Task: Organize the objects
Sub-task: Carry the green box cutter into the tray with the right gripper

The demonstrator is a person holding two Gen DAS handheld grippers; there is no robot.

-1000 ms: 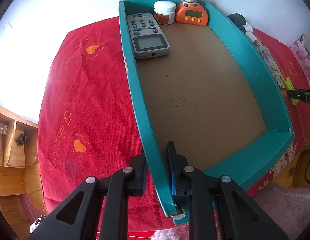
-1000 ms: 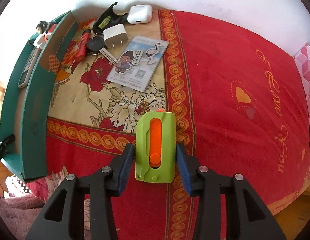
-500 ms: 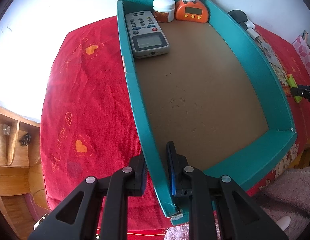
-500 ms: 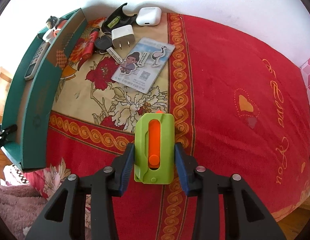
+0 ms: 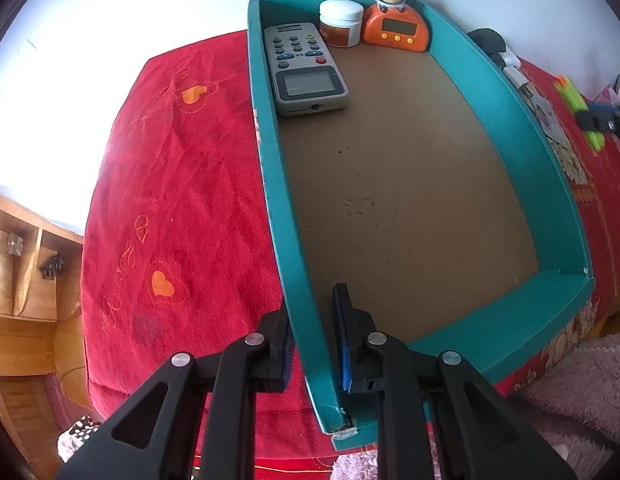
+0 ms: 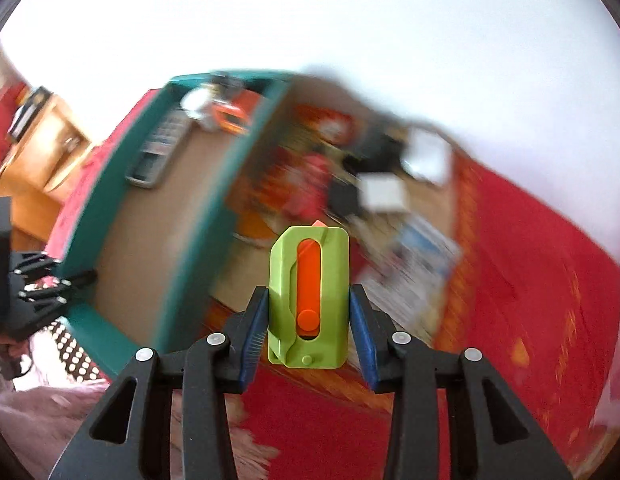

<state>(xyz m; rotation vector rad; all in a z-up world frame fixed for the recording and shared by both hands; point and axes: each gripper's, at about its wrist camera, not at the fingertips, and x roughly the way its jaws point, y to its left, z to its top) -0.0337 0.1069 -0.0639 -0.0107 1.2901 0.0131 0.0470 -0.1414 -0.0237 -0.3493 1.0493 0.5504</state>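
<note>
Grippers at work over a red heart-patterned cloth (image 5: 182,184): we are seeing the left gripper (image 5: 313,334) clamping the near end of the left wall of a teal box (image 5: 546,216), one blue pad outside the wall and one inside, the jaws nearly closed on the thin card. Inside the box, at its far end, a grey remote control (image 5: 306,68) is lying against the left wall, with a white-lidded jar (image 5: 341,23) just beside it and an orange monkey timer (image 5: 396,24) standing at the far right corner; the brown floor of the box nearer to us is bare. To the right, we are watching the right gripper (image 6: 308,316) gripping a green utility cutter with an orange slider (image 6: 309,298), its blue pads pressing on the cutter's two long sides, and the cutter is hanging in the air above the cloth, just right of the box's right wall. Beyond it, on a floral panel of the cloth, a white charger (image 6: 384,192), a white earbud case (image 6: 428,154), dark keys and a printed card (image 6: 426,248) are showing only as blurred shapes. A wooden cabinet (image 5: 18,280) is standing at far left.
</note>
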